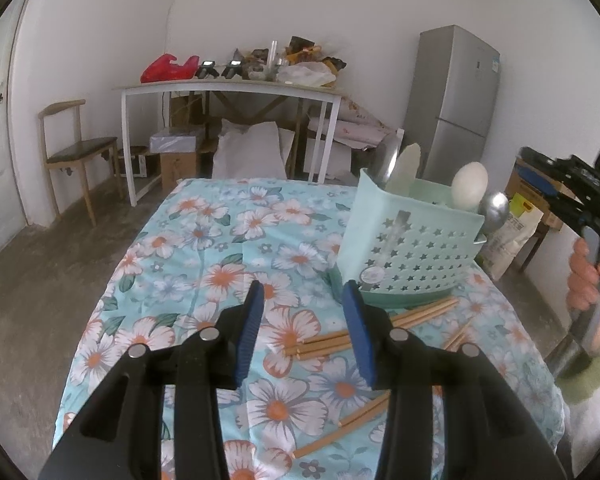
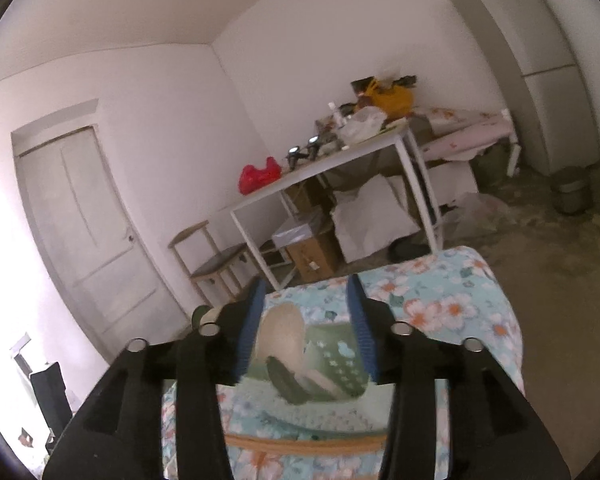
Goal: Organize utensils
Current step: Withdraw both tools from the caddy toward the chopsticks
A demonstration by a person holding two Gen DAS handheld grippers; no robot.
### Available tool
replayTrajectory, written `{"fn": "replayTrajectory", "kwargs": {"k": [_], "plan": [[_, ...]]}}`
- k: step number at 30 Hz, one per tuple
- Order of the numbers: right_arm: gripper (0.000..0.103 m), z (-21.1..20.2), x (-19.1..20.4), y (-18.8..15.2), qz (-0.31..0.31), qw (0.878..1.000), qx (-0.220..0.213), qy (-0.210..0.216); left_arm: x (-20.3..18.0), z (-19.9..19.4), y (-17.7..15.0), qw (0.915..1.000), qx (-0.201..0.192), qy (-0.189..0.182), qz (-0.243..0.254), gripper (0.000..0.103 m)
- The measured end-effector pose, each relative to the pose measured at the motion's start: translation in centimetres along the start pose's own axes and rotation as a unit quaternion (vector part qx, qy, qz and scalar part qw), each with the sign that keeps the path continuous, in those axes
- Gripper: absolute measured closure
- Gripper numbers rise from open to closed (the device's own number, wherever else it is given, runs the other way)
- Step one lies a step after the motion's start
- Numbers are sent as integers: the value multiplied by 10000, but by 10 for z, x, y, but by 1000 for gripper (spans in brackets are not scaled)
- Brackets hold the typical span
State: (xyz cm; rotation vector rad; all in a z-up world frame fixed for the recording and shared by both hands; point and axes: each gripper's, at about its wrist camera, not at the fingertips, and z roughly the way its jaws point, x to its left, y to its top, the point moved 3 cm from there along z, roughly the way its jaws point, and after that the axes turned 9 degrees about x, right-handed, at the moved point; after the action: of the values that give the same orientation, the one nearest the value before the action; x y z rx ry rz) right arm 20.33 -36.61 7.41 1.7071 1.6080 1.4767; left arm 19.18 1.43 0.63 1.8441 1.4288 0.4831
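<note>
Your left gripper (image 1: 303, 288) is hovering over the flowered tablecloth (image 1: 204, 240) with its blue pads standing apart and nothing between them. Open cloth is lying ahead and to its left, running clear to the table's far edge and left edge, where the fabric is dropping toward the bare floor. To its right the room is tightening: the pale green utensil holder (image 1: 412, 248) is standing just beyond the right pad, with a white spoon (image 1: 470, 186), a metal spoon (image 1: 496, 208) and other handles rising out of it. Wooden chopsticks (image 1: 420, 314) are lying loose on the cloth at the holder's base, passing behind your right finger, and more chopsticks (image 1: 360, 412) are lying nearer you.

Your right gripper (image 2: 306, 292) is hanging above the holder (image 2: 332, 356) (blurred in this view), its jaws parted with no pad pressing on anything; a pale spoon bowl (image 2: 282, 340) is showing below the gap. In the left view your hand (image 1: 588, 276) is gripping that tool's handle at the table's right side.

Beyond the table a white desk (image 1: 228, 88), a wooden chair (image 1: 76, 152) and a grey fridge (image 1: 456, 104) are standing well apart.
</note>
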Motion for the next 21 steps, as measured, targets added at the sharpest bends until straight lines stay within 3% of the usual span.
{"fn": "replayTrajectory", "kwargs": {"k": [3, 10, 13, 21], "plan": [[44, -12, 8, -26, 82, 9997, 176, -150, -3, 0, -5, 9999, 96, -3, 58, 57], [22, 0, 10, -108, 66, 9870, 1399, -783, -24, 3, -29, 9967, 555, -21, 587, 43], [20, 7, 6, -132, 74, 9779, 1840, -987, -34, 8, -44, 9941, 788, -49, 741, 38], [16, 15, -8, -156, 193, 9638, 2310, -1318, -48, 19, -70, 9901, 1195, -122, 723, 31]]}}
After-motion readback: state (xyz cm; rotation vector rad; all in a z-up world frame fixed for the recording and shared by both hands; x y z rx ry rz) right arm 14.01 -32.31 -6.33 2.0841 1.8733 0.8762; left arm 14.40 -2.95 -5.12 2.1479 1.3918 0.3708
